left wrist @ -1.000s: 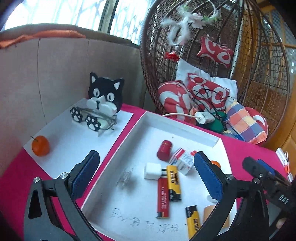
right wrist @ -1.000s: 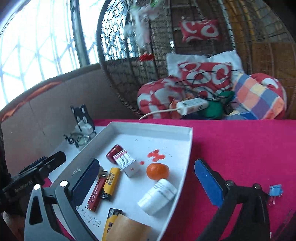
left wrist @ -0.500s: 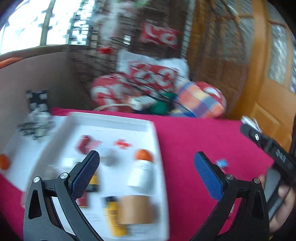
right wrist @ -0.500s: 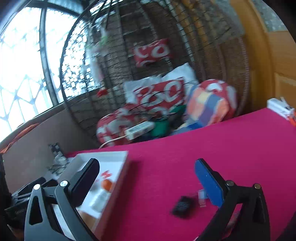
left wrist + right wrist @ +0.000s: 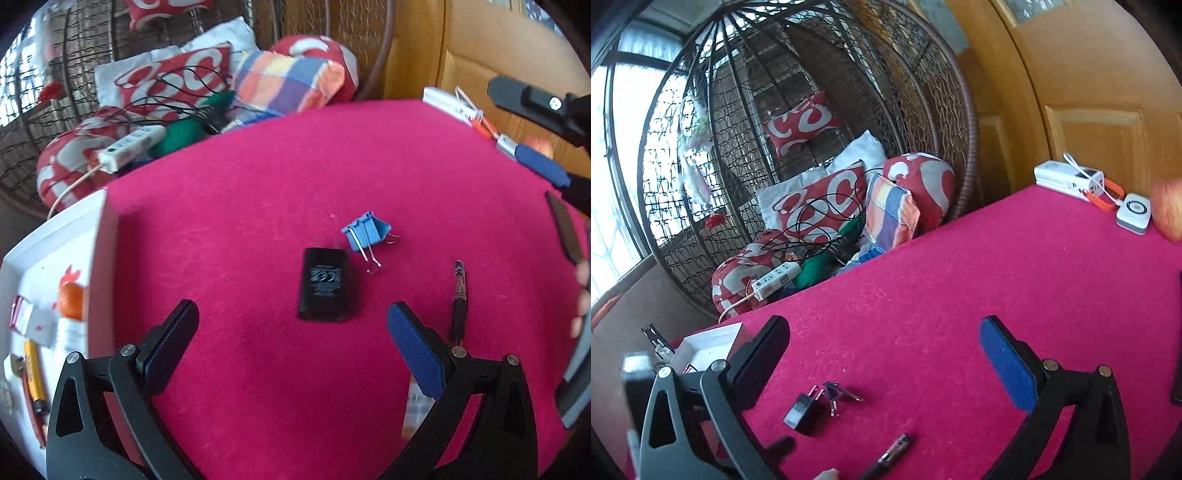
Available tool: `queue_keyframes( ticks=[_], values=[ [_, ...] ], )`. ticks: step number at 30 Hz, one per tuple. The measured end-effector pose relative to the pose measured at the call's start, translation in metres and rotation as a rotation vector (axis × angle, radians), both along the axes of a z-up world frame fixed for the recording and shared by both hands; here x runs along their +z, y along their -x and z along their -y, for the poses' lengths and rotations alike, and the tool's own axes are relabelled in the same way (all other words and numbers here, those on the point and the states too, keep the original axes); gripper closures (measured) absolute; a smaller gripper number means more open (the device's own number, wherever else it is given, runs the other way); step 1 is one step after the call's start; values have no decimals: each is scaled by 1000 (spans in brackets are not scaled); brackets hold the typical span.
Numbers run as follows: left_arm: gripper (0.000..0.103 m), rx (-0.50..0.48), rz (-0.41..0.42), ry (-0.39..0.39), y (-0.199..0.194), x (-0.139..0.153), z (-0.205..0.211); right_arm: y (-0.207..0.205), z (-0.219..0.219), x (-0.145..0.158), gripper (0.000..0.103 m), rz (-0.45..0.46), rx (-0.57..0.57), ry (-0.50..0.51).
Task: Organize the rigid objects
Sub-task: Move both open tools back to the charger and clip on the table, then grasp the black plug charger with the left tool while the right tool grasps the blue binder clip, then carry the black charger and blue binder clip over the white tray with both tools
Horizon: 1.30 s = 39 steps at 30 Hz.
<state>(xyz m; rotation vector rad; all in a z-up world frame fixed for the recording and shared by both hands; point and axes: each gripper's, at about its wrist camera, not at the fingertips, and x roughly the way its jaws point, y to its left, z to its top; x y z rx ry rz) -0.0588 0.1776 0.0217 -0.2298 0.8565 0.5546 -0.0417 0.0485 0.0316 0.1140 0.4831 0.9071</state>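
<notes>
- The left gripper (image 5: 291,334) hangs over the magenta felt tablecloth (image 5: 258,177), black arms and blue-padded fingers spread wide, nothing between them.
- Same deal with the right gripper (image 5: 884,350): jaws wide apart and empty, hovering above bare cloth.
- The flat black plug-in charger block (image 5: 324,284) lies on the cloth just ahead of the left gripper's gap. Its long axis runs straight away from the camera, prongs at the far end, label side up. The label print is too small to read.
- The light-blue binder clip with silver wire handles (image 5: 365,232) sits just beside the charger's far right corner, handles pointing back toward the camera. Can't tell if they actually touch.
- The slim dark pen with a clear tip (image 5: 458,299) lies right of the charger, roughly parallel to it, clear tip pointing away. Its near end disappears behind the left gripper's right finger.
- In the right wrist view the same three things show low down and pretty blurry; the pen is partly cut off at the bottom edge.
- The white rectangular tray (image 5: 99,258) is cut off at the left edge, so only a strip of it shows: a small orange fruit (image 5: 71,301), a white bottle, a yellow lighter, all smeared.
- A few fingertips (image 5: 581,291) peek in at the far right edge, cropped.
</notes>
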Motion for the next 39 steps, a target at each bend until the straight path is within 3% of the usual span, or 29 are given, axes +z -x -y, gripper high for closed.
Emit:
queue_keyframes(
  ticks=[3,5,7,11,12,13,14,16,23,25,26,32,39],
  values=[
    [1,12,-9,-13,-12,-6,-3,-5,-5,-6,0,-6,35,63],
    [11,9,-15,-11,-17,-8,-5,-6,-15,-13,0,5,51,159],
    [35,1,-23,-13,-21,-8,-7,-7,-19,-20,0,4,35,193],
    [59,-25,7,23,-19,-11,-9,-9,-19,-27,0,-43,78,178],
    [71,-26,13,28,-18,-10,-8,-8,-21,-27,1,-38,90,185],
    [73,-22,14,26,-15,-10,-8,-6,-25,-28,5,-28,113,203],
    [73,-10,14,21,-12,-10,-8,-4,-31,-29,8,-22,133,221],
    [73,18,26,37,-4,-10,-12,3,-46,-34,24,-9,187,278],
    [74,106,73,68,26,-4,-16,26,-93,-55,45,33,317,415],
    [74,109,86,59,31,0,-13,30,-104,-62,71,48,334,475],
    [74,108,93,55,33,2,-11,31,-106,-65,76,48,334,496],
    [74,102,155,29,44,19,8,35,-83,-55,90,78,315,442],
    [74,98,264,-45,67,64,31,49,-42,-11,91,95,296,243]
  ],
)
